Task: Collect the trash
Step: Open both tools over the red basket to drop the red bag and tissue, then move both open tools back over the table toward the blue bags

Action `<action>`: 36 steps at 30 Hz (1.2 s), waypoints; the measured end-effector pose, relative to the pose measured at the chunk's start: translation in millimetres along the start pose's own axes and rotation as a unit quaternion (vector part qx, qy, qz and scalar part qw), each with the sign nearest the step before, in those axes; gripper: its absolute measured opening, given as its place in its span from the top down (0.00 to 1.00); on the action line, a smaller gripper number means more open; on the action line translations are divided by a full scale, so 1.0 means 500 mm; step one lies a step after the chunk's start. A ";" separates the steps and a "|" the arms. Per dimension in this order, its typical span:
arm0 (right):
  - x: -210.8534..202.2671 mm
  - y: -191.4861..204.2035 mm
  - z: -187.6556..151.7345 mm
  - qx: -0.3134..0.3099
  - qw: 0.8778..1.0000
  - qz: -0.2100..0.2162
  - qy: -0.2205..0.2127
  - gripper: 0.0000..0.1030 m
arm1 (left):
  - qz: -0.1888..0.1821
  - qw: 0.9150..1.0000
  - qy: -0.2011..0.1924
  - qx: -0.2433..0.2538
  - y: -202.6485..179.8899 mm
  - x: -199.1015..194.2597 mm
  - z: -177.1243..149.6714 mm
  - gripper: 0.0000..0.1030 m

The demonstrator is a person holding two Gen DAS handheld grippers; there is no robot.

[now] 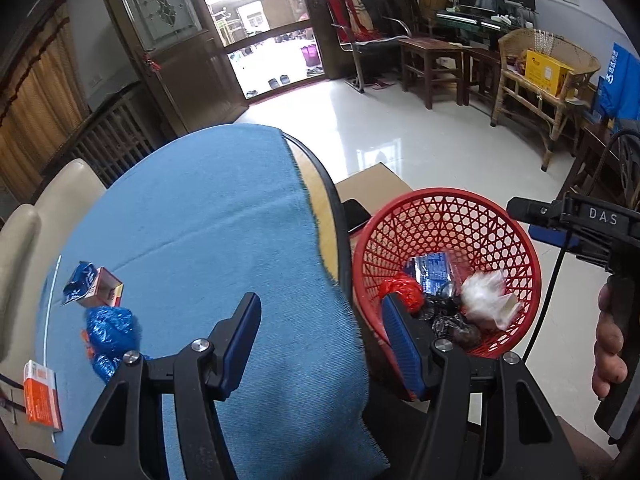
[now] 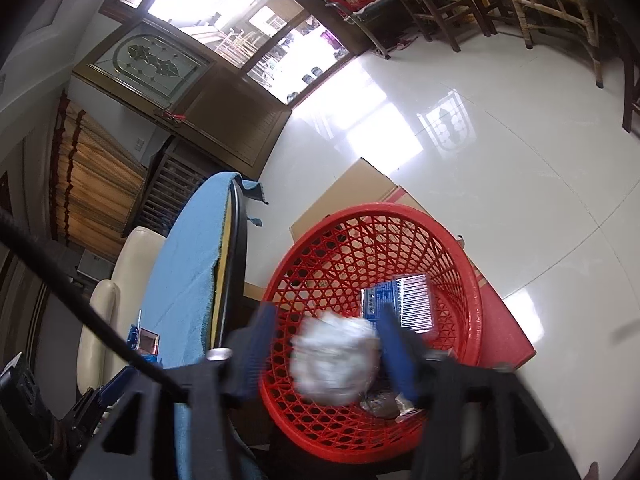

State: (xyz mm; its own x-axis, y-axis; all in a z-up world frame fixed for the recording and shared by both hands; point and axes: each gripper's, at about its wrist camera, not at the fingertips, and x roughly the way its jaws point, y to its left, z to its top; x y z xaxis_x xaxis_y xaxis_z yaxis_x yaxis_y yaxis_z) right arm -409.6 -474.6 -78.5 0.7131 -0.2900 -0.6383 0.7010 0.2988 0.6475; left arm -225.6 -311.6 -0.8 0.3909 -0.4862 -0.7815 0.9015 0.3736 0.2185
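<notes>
Left claw (image 1: pixel 320 332) open, nothing between pads, over edge of blue-clothed surface (image 1: pixel 224 216) beside red basket (image 1: pixel 516 216). Right claw (image 2: pixel 326 350) spread above basket, blurred white wad (image 2: pixel 334 360) between pads, contact unclear. On surface: blue crumpled bag (image 1: pixel 110 330), small open carton (image 1: pixel 102 288), orange box (image 1: pixel 40 396).

place: home living room | landmark: dark wooden door with etched glass panel (image 1: pixel 168 32), open onto a sunlit yard | right of door: metal-framed chair draped with red cloth (image 1: pixel 352 28), dark wooden side table (image 1: pixel 430 56), woven rattan armchair (image 1: pixel 548 80) | floor: glossy white tiles (image 1: pixel 420 136)
</notes>
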 end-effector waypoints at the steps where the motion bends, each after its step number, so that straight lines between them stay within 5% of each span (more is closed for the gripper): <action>1: -0.004 0.007 -0.002 -0.006 1.000 -0.001 -0.004 0.36 | 0.002 1.000 -0.002 -0.002 0.005 -0.005 -0.004 0.38; 23: 0.003 0.197 -0.085 -0.137 0.990 0.017 0.014 0.36 | 0.056 0.993 -0.004 -0.106 0.180 -0.051 -0.150 0.38; 36: 0.094 0.334 -0.148 -0.211 0.974 0.041 0.066 0.36 | 0.121 0.962 0.039 -0.241 0.399 -0.051 -0.315 0.38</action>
State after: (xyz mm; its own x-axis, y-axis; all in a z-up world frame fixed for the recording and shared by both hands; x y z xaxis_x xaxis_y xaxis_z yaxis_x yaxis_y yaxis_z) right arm -259.3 -371.2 -31.3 0.7400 -0.1381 -0.6582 0.5589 0.6707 0.4877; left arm -84.8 -100.5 -29.4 0.5472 -0.2854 -0.7869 0.5874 0.8007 0.1180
